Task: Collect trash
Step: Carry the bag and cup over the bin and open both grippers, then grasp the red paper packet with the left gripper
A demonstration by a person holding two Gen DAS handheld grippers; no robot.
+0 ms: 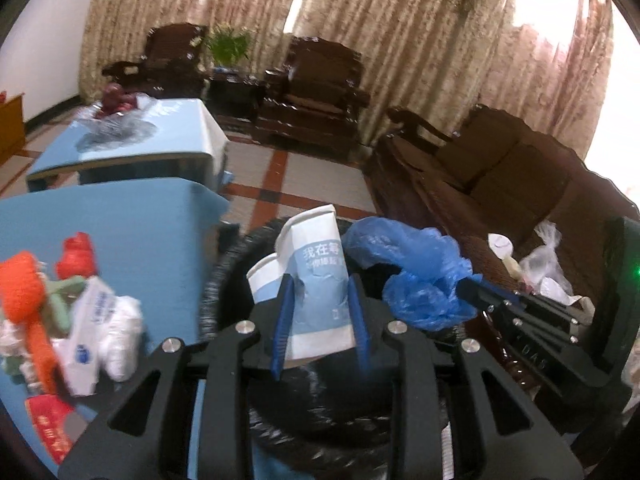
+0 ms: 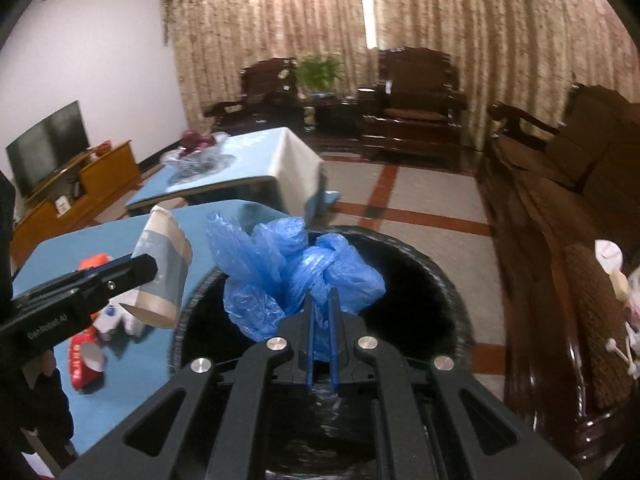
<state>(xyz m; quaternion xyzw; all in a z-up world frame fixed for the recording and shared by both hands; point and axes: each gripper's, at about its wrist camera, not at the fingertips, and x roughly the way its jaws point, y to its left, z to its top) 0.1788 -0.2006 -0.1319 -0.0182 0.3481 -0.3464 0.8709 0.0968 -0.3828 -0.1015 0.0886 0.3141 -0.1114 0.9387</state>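
My left gripper [image 1: 320, 286] is shut on a crushed white-and-blue paper cup [image 1: 316, 256], with a second cup [image 1: 262, 280] nested beside it. Both hang over the round black trash bin [image 1: 210, 296]. In the right wrist view the cup [image 2: 166, 272] tilts at the left gripper's tip [image 2: 146, 268], just left of the bin's rim [image 2: 440, 276]. My right gripper [image 2: 322, 298] is shut on a crumpled blue plastic bag [image 2: 276, 264] above the bin's opening. The same bag [image 1: 416, 276] shows right of the cup in the left wrist view.
A blue table [image 1: 152, 232] left of the bin carries orange and red items [image 1: 24, 284], a white packet [image 1: 86, 320] and a red packet [image 2: 82, 360]. The dark sofa [image 1: 500, 184] on the right holds white plastic litter [image 1: 546, 264]. A second table [image 2: 256, 160] stands farther off.
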